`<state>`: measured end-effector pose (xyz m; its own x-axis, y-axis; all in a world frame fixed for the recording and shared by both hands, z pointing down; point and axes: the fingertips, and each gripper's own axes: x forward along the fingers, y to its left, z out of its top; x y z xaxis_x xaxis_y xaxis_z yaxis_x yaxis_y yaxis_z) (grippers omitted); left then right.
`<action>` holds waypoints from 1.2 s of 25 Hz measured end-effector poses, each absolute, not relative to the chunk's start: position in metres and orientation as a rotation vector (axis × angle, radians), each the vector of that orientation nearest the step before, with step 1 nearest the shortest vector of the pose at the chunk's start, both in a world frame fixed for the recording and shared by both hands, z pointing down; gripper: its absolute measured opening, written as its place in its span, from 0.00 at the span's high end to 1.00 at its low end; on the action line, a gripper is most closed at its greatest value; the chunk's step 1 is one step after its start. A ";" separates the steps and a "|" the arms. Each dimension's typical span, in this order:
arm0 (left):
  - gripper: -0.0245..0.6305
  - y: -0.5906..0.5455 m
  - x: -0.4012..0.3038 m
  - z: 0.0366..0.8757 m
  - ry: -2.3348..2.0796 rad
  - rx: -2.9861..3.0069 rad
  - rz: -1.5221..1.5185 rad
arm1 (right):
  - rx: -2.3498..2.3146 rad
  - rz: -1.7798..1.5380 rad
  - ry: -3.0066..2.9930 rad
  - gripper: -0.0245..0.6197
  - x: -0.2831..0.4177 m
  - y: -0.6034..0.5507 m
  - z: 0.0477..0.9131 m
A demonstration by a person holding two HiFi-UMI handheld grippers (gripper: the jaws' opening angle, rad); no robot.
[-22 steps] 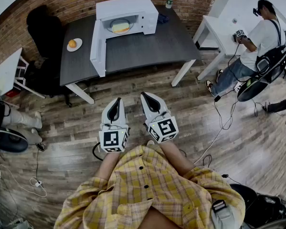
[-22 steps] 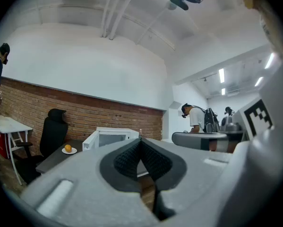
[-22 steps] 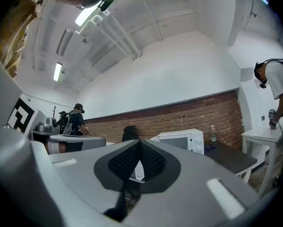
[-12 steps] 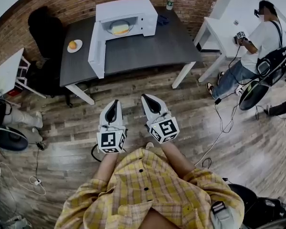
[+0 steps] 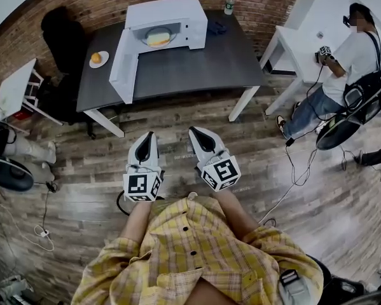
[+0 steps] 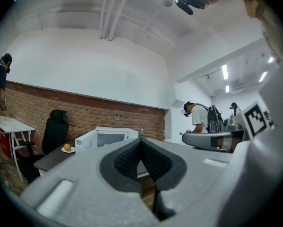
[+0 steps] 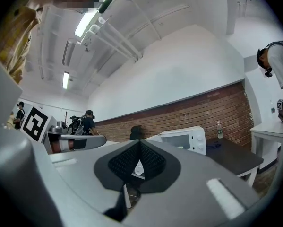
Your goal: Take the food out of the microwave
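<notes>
Fingers (image 6: 127, 157) of left gripper (image 5: 147, 135) and right gripper (image 5: 196, 132) pressed together, empty, level, well short of table (image 5: 196, 68). Food (image 5: 159, 38) inside microwave (image 5: 177, 13) at rear edge, door (image 5: 121, 65) open. Step, as judged: approach. Next: close in, spread jaws, reach for food

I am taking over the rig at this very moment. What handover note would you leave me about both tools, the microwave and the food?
Left tool: shut, empty, held level, well short of the table.
Right tool: shut, empty, level, beside the left one.
Microwave: on the table, door open, food inside.
Done: the door is open.
Left: walk up, grasp the food, take it out.
</notes>
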<state>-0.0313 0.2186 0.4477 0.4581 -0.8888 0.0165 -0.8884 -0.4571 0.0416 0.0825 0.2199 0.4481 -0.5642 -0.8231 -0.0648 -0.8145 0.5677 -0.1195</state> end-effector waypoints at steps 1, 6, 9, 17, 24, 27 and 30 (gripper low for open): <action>0.96 0.220 -0.028 0.450 -1.617 2.642 -0.008 | -1.399 -0.116 2.685 0.96 0.086 0.221 0.451; 0.96 0.225 -0.019 0.457 -1.628 2.633 0.032 | -1.368 -0.133 2.712 0.96 0.097 0.218 0.460; 0.96 0.225 -0.020 0.456 -1.648 2.623 0.038 | -1.365 -0.146 2.701 0.96 0.100 0.213 0.458; 0.96 0.207 -0.028 0.469 -1.657 2.588 0.032 | -1.377 -0.168 2.704 0.96 0.092 0.194 0.465; 0.96 0.155 -0.037 0.471 -1.673 2.585 0.004 | -1.355 -0.151 2.736 0.96 0.076 0.146 0.467; 0.96 0.124 -0.044 0.472 -1.662 2.586 -0.006 | -1.352 -0.164 2.739 0.96 0.063 0.113 0.468; 0.96 0.090 -0.051 0.470 -1.646 2.585 -0.018 | -1.328 -0.191 2.731 0.96 0.050 0.080 0.464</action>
